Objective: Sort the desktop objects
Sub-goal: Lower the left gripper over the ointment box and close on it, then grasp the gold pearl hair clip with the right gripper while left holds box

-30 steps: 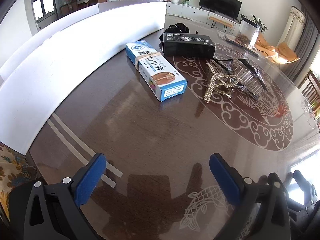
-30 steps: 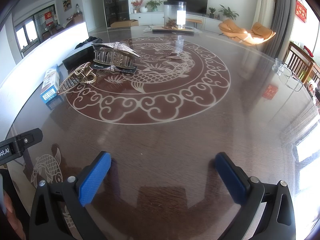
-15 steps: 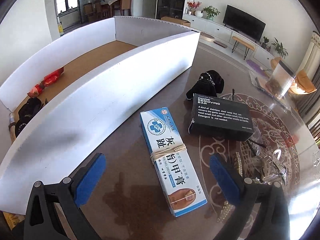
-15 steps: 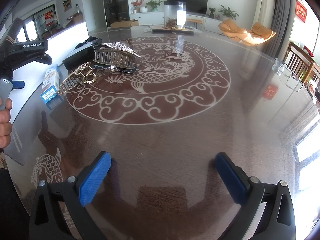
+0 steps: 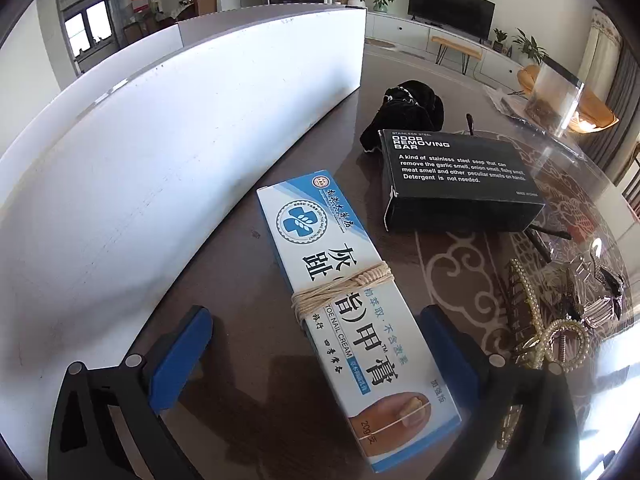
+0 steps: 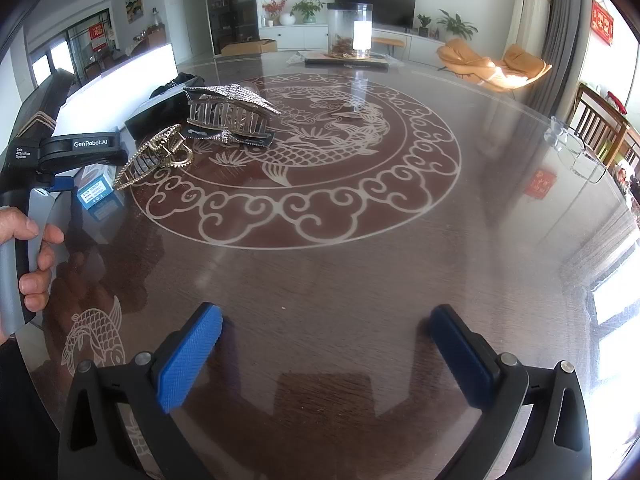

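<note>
Sunlit living room: television [image 6: 374, 4], orange armchair [image 6: 494, 65], white walls.

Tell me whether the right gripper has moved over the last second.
No. In the right wrist view, the right gripper frames the table's round dragon pattern and the silver hair clip exactly as before.

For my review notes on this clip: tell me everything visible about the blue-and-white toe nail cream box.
The toe nail cream box is a long, narrow carton, seemingly cardboard, white with blue trim, a blue cross emblem, large Chinese characters, "TOE NAIL CREAM" and a toenail picture at its near end. Tan string is wound around its middle. It lies flat and closed on the dark table, beside the white bin wall, angled between the left gripper's open fingers, which do not touch it. The right wrist view shows only its end.
</note>
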A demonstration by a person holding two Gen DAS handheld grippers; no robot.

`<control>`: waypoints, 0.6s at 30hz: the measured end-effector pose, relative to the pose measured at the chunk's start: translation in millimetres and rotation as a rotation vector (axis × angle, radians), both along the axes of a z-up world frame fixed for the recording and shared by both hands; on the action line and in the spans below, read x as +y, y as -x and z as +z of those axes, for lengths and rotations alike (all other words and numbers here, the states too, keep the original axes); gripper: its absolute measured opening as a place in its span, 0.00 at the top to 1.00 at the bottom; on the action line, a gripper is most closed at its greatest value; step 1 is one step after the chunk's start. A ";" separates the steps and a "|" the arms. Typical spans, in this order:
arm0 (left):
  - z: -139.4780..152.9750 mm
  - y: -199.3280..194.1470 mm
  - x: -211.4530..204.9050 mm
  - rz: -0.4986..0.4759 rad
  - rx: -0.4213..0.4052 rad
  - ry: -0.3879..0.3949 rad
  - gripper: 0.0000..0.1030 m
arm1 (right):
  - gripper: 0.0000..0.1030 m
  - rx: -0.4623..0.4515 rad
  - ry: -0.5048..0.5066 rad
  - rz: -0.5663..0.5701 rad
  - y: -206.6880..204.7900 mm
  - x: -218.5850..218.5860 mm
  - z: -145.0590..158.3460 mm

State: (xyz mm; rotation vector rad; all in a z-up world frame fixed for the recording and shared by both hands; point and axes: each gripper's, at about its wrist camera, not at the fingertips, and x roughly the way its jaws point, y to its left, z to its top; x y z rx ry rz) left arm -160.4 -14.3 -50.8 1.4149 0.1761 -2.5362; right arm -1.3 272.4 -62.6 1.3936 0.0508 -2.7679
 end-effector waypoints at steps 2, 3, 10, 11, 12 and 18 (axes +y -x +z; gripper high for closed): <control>-0.1 -2.8 -2.6 -0.033 0.001 -0.003 0.00 | 0.00 0.000 0.000 0.000 0.1 0.1 0.1; -0.2 -3.5 -2.9 -0.049 0.004 -0.005 0.00 | 0.00 0.000 0.000 0.000 0.1 0.1 0.0; 9.3 -26.4 -1.5 -0.133 0.076 0.022 0.60 | 0.00 0.000 0.000 0.000 0.3 0.1 0.0; 9.3 -28.2 -1.8 -0.134 0.073 0.021 0.60 | 0.00 0.000 0.000 0.000 0.2 0.1 0.0; 9.8 -28.5 -1.3 -0.138 0.069 0.021 0.60 | 0.00 0.000 0.000 0.000 0.2 0.1 0.0; 11.7 -43.6 1.7 -0.167 0.048 0.008 0.60 | 0.00 0.001 0.000 0.000 0.2 0.0 0.0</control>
